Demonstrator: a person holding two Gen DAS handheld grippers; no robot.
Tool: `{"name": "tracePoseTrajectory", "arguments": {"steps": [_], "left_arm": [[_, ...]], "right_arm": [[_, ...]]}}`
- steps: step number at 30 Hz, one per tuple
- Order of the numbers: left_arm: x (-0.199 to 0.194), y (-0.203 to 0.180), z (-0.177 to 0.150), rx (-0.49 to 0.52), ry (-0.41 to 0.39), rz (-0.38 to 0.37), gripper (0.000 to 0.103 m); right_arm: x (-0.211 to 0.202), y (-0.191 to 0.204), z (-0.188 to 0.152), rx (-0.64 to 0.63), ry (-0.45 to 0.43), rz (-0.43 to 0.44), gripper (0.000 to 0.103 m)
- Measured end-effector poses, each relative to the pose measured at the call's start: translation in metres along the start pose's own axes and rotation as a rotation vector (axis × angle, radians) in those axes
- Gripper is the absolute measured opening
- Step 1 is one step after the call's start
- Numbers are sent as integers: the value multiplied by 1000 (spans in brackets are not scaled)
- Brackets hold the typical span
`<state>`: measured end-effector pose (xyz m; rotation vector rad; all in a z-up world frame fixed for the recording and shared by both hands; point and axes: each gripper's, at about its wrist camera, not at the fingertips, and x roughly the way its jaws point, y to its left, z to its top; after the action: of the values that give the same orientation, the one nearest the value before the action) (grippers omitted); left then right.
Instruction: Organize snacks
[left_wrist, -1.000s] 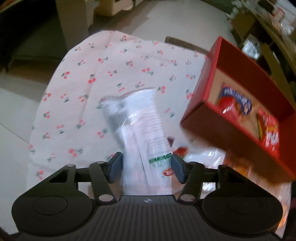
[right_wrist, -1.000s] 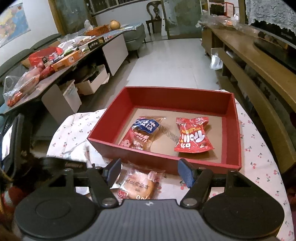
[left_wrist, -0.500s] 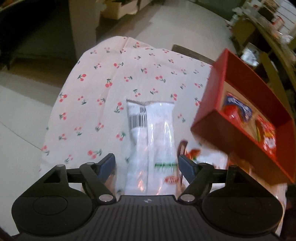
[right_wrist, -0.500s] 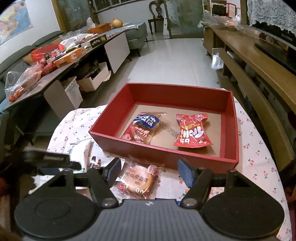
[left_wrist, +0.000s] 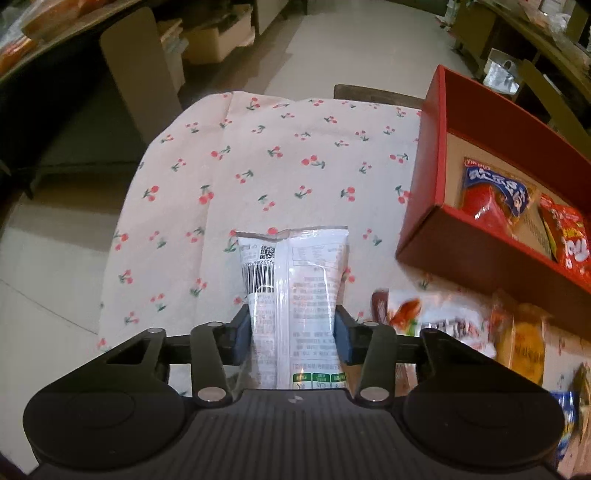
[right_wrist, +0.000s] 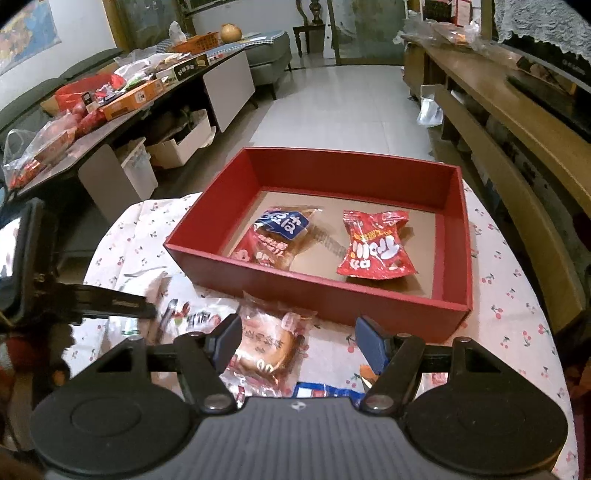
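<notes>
My left gripper (left_wrist: 291, 328) is shut on a white snack packet (left_wrist: 295, 291) with a barcode, held over the cherry-print tablecloth. The red box (right_wrist: 454, 236) stands on the table; it also shows at the right of the left wrist view (left_wrist: 436, 147). Inside it lie a blue-and-red bread packet (right_wrist: 275, 236) and a red snack bag (right_wrist: 375, 249). My right gripper (right_wrist: 299, 341) is open just above a clear-wrapped round pastry (right_wrist: 266, 349), in front of the box's near wall. The left gripper's body shows at the left edge of the right wrist view (right_wrist: 40, 295).
More loose snack packets (left_wrist: 424, 317) lie on the cloth in front of the box. A blue packet (right_wrist: 325, 391) lies under my right gripper. A cluttered low table (right_wrist: 110, 99) stands at the left, a wooden bench (right_wrist: 517, 122) at the right, tiled floor beyond.
My left gripper opened on the white packet half a second ago and has now shut on it again. The right gripper has drawn back and risen slightly, staying open.
</notes>
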<state>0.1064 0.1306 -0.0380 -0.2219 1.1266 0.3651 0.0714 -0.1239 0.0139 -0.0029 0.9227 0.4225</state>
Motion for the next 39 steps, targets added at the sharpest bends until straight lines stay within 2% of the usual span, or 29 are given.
{"name": "tracePoseTrajectory", "arguments": {"steps": [7,11,13,20,23,28,31,32,35,39], "left_arm": [[-21,15,-10,-15,-10,-115,49],[-28,11,-12,1,-16,-176,49],[-30,8,-13,9,-17,-199,49],[-35,3,-14,11,-15,-260,49],[-34,3,-16,15,-11,-270,49],[-33,2,-17,21,-2,-279,49],[-35,1,-18,28,-3,-284,49],[-35,1,-19,31,-3,-285,49],[-35,1,-20,35,2,-289,49],[-37,-2,-20,42,2,-301,50]], "right_arm": [[-16,-10,-43,76,66,-23,81],[-18,-18,-70,199,141,-45,81],[-16,-18,-79,267,169,-25,81],[-4,-10,-91,474,198,7,81],[2,-6,-90,550,184,-5,88],[18,7,-88,564,198,-18,90],[22,15,-88,496,169,-41,92],[22,14,-89,492,169,-38,91],[18,10,-90,462,179,-33,77],[11,3,-95,436,184,-2,71]]}}
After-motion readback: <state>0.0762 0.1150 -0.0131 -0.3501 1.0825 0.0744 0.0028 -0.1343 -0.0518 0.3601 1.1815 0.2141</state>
